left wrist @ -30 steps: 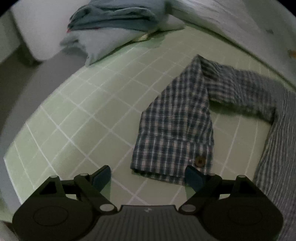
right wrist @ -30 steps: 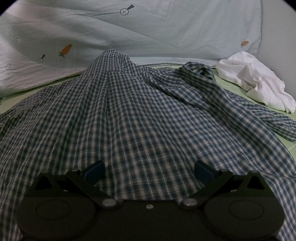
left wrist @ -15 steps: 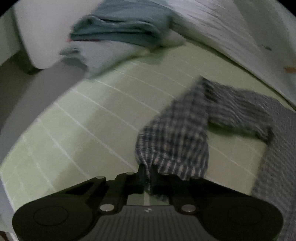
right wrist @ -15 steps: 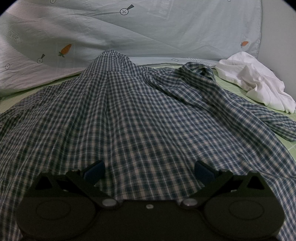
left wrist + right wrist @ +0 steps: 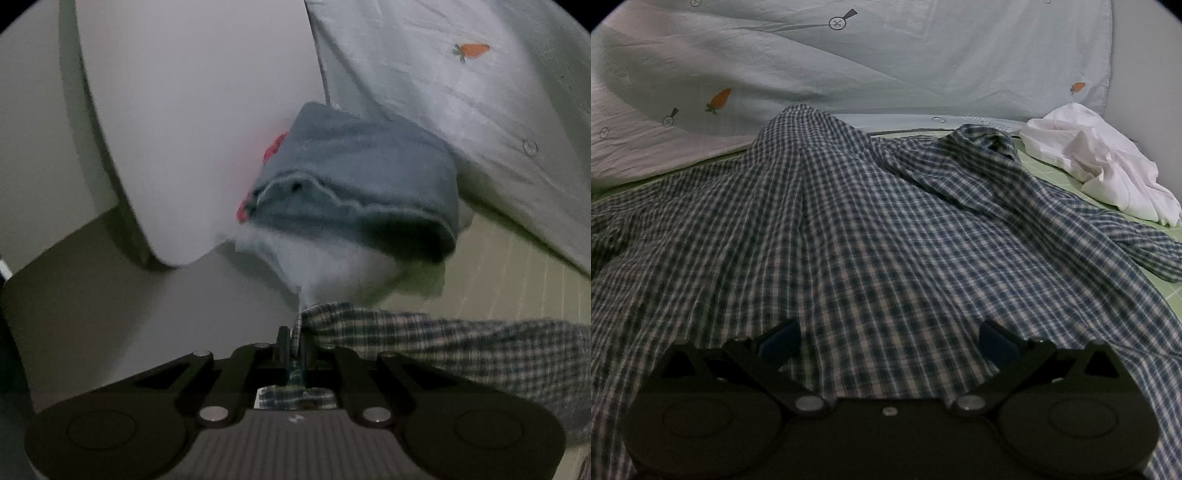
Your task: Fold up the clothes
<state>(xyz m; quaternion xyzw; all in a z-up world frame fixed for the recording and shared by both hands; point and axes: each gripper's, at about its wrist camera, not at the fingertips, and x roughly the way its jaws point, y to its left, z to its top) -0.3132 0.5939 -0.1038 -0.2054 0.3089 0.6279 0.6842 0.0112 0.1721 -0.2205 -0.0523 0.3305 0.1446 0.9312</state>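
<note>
Meanwhile, left hand-held gripper (image 5: 295, 341) pinches plaid shirt (image 5: 871, 236) sleeve.

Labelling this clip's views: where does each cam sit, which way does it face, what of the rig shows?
Left wrist: on the left gripper, looking along its fingers, shut on a sleeve, toward a folded pile and a white cushion.
Right wrist: on the right gripper, fingers apart, looking low across the plaid shirt toward a quilt and a white garment.
Shared: the shirt, the carrot-print quilt, the green sheet.
</note>
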